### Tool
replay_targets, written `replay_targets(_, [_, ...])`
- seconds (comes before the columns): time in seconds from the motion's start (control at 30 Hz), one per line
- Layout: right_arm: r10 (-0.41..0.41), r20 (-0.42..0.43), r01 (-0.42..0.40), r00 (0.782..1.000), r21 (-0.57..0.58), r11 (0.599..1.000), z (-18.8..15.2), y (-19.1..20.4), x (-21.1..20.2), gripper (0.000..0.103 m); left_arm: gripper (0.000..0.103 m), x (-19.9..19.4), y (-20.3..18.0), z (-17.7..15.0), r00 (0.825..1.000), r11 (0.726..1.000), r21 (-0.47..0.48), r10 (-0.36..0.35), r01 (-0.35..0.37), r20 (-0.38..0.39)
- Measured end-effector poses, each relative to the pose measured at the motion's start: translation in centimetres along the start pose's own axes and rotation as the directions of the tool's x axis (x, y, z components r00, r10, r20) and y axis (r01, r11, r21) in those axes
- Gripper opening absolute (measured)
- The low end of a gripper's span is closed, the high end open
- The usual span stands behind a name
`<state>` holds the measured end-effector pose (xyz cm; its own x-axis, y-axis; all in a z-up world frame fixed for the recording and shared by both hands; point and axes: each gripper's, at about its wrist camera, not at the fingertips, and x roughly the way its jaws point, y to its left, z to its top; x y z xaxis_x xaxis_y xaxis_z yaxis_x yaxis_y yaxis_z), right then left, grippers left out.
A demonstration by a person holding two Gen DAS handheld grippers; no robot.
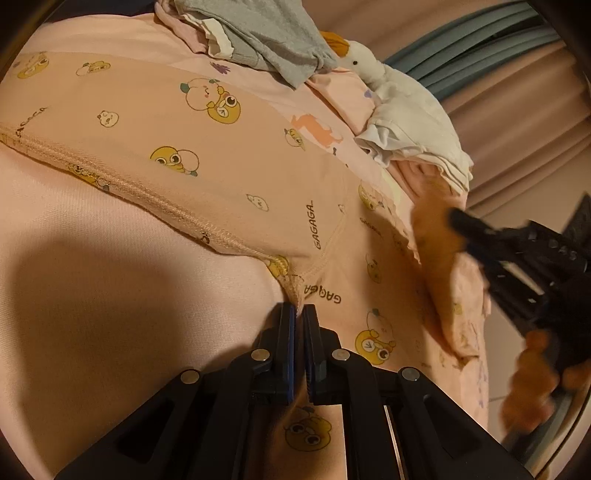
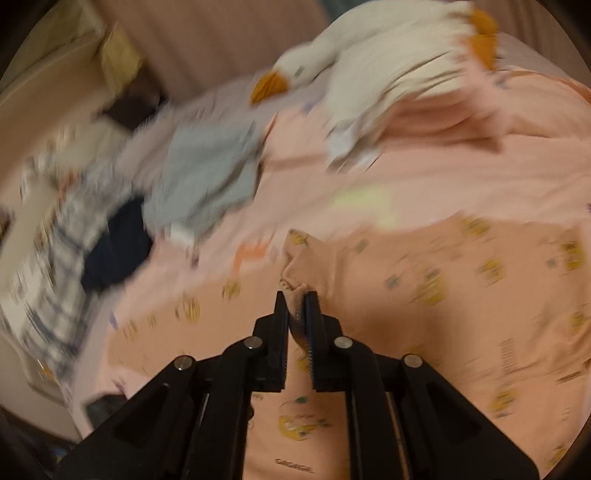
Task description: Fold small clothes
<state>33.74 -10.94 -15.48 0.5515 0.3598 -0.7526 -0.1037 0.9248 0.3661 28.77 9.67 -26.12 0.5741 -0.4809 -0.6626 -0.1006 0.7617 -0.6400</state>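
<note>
A small peach garment [image 1: 236, 158] printed with yellow cartoon ducks and "GAGAGA" lies spread on a pink bed sheet [image 1: 92, 295]. My left gripper [image 1: 299, 310] is shut on its hemmed corner. My right gripper [image 2: 297, 297] is shut on another bunched edge of the same garment [image 2: 461, 295]. In the left wrist view the right gripper [image 1: 458, 218] appears blurred at the right, holding an edge of the garment up off the bed. The right wrist view is motion-blurred.
A white plush goose [image 1: 391, 92] lies on folded white clothes at the back; it also shows in the right wrist view [image 2: 369, 55]. A grey garment [image 1: 269, 33] lies beside it. Plaid and dark clothes [image 2: 81, 240] are piled at the left. Pink curtains [image 1: 524, 122] hang behind.
</note>
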Motion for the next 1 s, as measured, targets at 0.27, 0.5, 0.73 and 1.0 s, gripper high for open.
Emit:
replay_targets(0.27, [-0.067, -0.128, 0.053, 0.990, -0.109, 0.993, -1.0, -1.8, -2.4, 0.069, 0.017, -3.3, -1.7, 1.6, 0.987, 0.981, 0.108, 0.158, -0.158, 0.017])
replay_targets(0.5, [-0.409, 0.169, 0.436, 0.897, -0.180, 0.882, -2.3, -10.0, -10.1, 0.082, 0.093, -10.1, 5.6, 4.2, 0.956, 0.970, -0.158, 0.216, -0.186, 0.198])
replay_targets(0.73, [-0.504, -0.034, 0.504, 0.863, -0.013, 0.864, -5.5, -21.8, -7.1, 0.029, 0.093, -13.3, 12.5, 6.1, 0.921, 0.912, -0.409, 0.129, 0.035, 0.367])
replay_targets(1.0, [-0.321, 0.075, 0.306, 0.944, 0.166, 0.937, -6.3, -24.2, -8.2, 0.050, 0.022, -9.8, 12.6, 10.8, 0.838, 0.874, -0.380, 0.433, -0.302, 0.332])
